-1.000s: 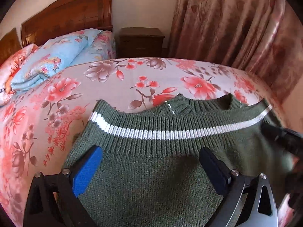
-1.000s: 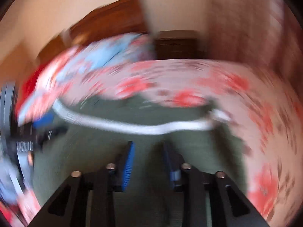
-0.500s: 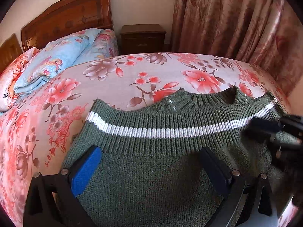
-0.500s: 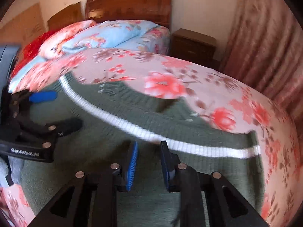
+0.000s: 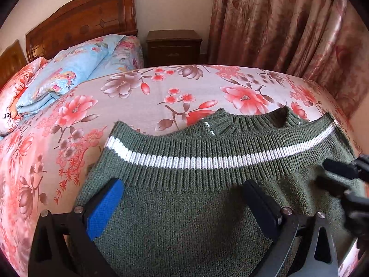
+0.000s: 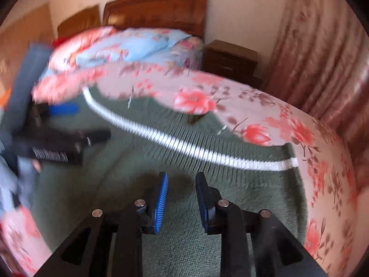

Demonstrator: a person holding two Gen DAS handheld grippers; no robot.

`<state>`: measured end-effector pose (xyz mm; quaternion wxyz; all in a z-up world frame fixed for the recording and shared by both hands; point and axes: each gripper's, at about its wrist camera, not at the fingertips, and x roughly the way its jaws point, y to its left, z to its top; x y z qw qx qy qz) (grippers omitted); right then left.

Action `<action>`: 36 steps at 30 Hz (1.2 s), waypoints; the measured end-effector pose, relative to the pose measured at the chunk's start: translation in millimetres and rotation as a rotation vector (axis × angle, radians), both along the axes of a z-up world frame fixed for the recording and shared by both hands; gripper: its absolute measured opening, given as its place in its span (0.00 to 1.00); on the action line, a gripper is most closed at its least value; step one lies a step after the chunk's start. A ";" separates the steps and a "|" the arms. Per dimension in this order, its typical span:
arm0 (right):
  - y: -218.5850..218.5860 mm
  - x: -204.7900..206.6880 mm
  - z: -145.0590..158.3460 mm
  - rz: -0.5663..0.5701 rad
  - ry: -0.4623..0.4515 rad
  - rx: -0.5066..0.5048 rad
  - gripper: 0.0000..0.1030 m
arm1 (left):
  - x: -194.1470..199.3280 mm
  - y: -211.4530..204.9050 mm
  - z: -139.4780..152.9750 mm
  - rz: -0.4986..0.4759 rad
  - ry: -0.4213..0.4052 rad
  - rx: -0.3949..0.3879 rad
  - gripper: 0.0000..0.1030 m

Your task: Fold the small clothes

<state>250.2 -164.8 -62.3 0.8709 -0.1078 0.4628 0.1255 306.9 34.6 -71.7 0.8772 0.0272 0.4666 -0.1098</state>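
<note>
A dark green knit sweater (image 5: 184,198) with a white stripe lies folded on the floral bed sheet (image 5: 129,106); its ribbed collar shows past the striped hem. It also shows in the right wrist view (image 6: 207,180). My left gripper (image 5: 184,189) is wide open just above the sweater, empty. My right gripper (image 6: 181,180) hovers over the sweater with its jaws a narrow gap apart, holding nothing. The right gripper shows at the right edge of the left wrist view (image 5: 341,177); the left gripper shows blurred in the right wrist view (image 6: 76,120).
Folded blue and pink quilts (image 5: 69,78) lie at the head of the bed by the wooden headboard (image 5: 80,23). A dark nightstand (image 5: 173,43) stands beyond the bed. Pink curtains (image 5: 288,27) hang at the right.
The right gripper has swung across the sweater and its jaws have opened a little. The left gripper has stayed open over the sweater, nearly still.
</note>
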 end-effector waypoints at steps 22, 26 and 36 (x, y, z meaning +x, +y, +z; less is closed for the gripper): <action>-30.4 -42.3 0.3 -0.126 -0.042 0.089 0.25 | -8.3 -3.9 6.9 0.045 0.005 0.060 1.00; -62.4 -46.6 0.0 -0.245 -0.019 0.135 0.25 | -48.9 -21.3 29.6 -0.014 -0.036 -0.090 1.00; -47.8 -59.3 -2.3 -0.101 -0.033 0.183 0.26 | -91.7 -25.2 8.0 -0.023 -0.061 0.028 1.00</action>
